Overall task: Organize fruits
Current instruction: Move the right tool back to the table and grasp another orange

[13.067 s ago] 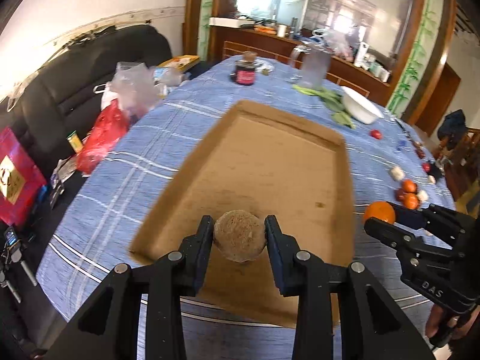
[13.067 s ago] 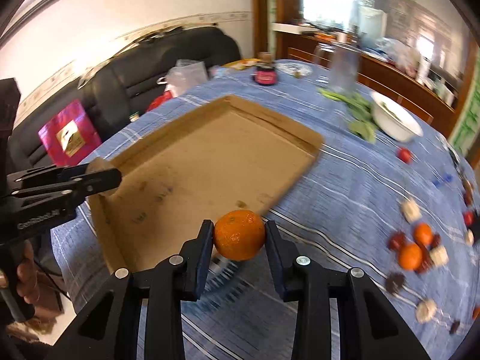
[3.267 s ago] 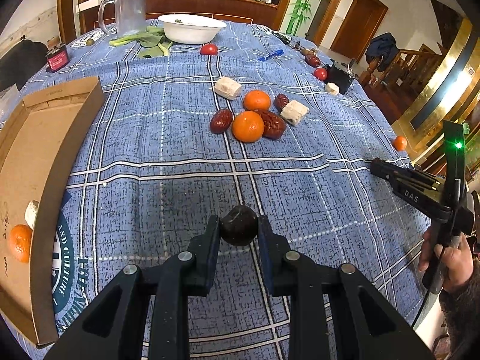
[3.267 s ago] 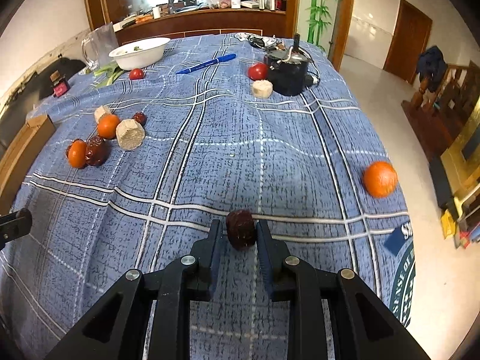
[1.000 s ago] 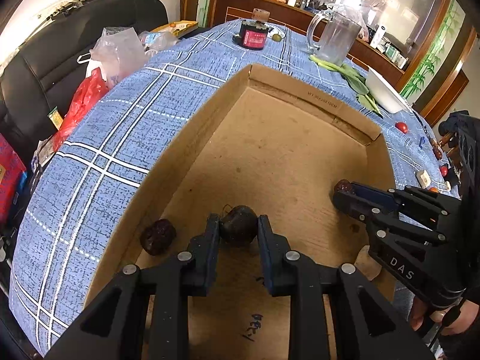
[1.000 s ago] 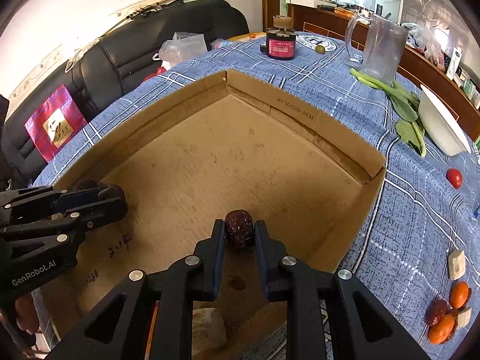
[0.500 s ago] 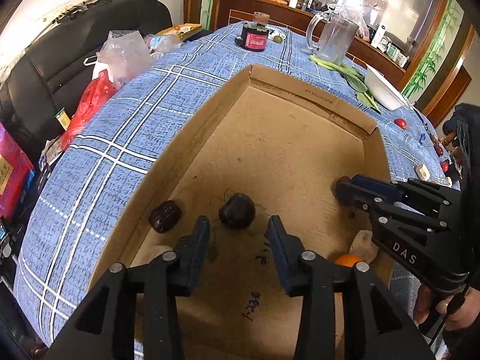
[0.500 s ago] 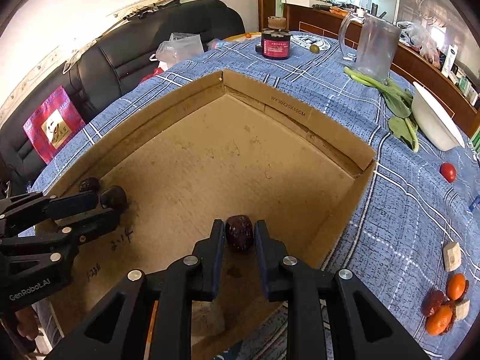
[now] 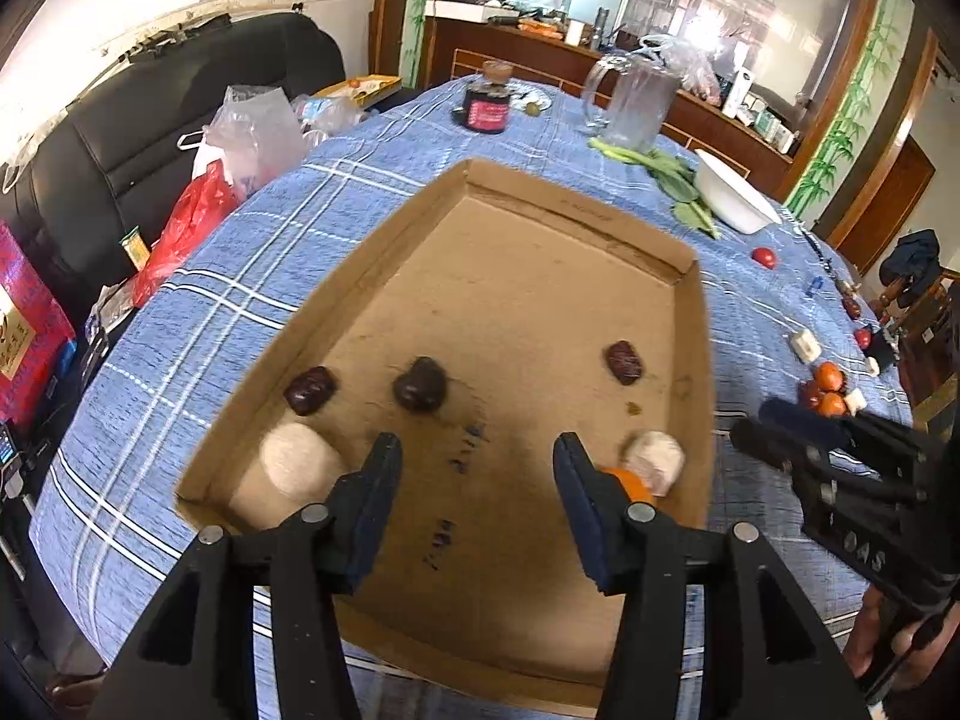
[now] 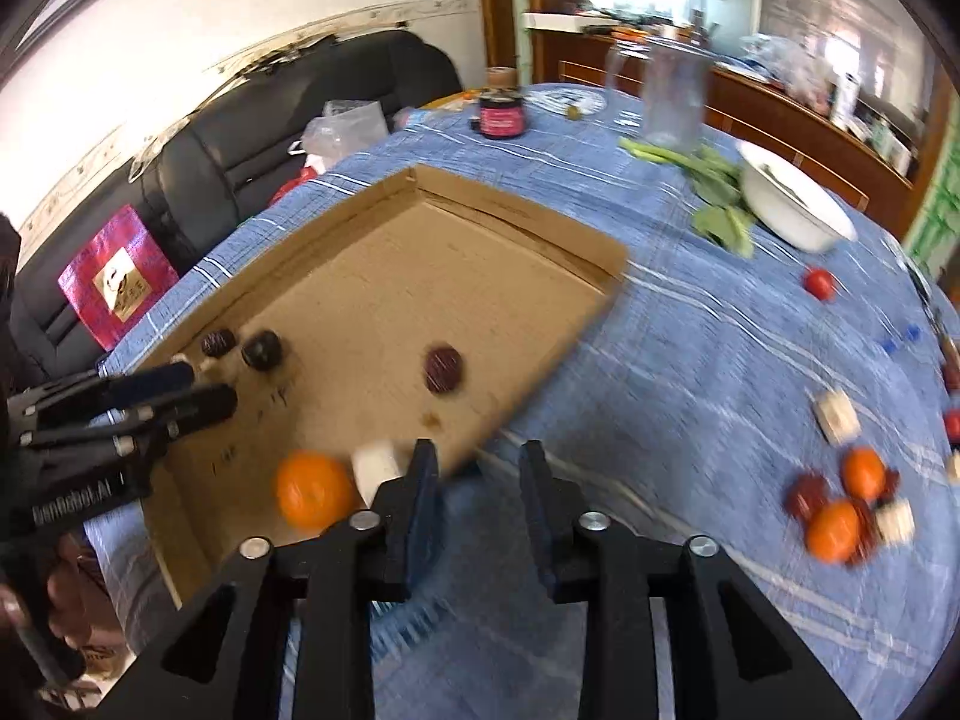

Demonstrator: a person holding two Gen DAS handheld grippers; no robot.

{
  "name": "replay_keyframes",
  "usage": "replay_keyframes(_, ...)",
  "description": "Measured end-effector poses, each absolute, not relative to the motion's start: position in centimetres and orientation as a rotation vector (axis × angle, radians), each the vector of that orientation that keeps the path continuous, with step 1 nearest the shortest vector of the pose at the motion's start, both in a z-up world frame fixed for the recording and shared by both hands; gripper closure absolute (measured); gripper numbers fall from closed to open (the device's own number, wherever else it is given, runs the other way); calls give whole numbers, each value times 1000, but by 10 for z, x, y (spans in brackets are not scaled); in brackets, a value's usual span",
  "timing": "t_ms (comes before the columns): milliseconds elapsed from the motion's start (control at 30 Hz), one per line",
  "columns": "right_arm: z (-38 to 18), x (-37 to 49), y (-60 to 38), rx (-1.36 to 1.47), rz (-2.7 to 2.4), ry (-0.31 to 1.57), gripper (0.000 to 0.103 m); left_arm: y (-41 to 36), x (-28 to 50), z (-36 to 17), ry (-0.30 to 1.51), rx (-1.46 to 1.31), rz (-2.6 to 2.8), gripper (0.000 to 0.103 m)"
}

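A shallow cardboard tray [image 9: 576, 222] lies on the blue checked tablecloth. In it are three dark red dates [image 9: 420, 385] [image 9: 309, 390] [image 9: 624, 360], two pale round pieces [image 9: 294, 462] [image 9: 654, 459] and an orange [image 10: 313, 487]. My left gripper [image 9: 471, 450] is open and empty above the tray's near part. My right gripper [image 10: 474, 459] is open and empty over the tray's right edge [image 10: 528, 384]. A cluster of oranges, dates and pale cubes [image 10: 840, 510] lies on the cloth to the right.
A white bowl [image 10: 792, 210], green leaves [image 10: 714, 192], a glass jug [image 9: 636, 99] and a dark jar [image 9: 487, 105] stand at the far side. A small red fruit [image 10: 819, 283] lies loose. A black sofa with bags [image 9: 198, 138] stands left of the table.
Both grippers opened and drew back. The left one left its dark date in the tray; the right one released its date into the tray and swung right, past the tray's edge.
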State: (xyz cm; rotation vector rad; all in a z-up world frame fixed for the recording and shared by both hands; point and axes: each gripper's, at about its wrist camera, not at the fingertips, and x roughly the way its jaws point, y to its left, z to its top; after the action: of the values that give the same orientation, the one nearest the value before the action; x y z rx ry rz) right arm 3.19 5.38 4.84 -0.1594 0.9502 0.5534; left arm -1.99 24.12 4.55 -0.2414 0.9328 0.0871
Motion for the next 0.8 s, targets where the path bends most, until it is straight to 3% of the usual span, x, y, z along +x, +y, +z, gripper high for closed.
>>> replay_keyframes(67,47,24,33,-141,526,948,57,227,-19,48,935,-241,64,50)
replay_keyframes(333,36,-4,-81,-39,325,964,57,152,-7,50,957,-172,-53,44)
replay_keyframes(800,61,-19,-354,89,-201,873,55,28,2,41,1001,-56,-213,44)
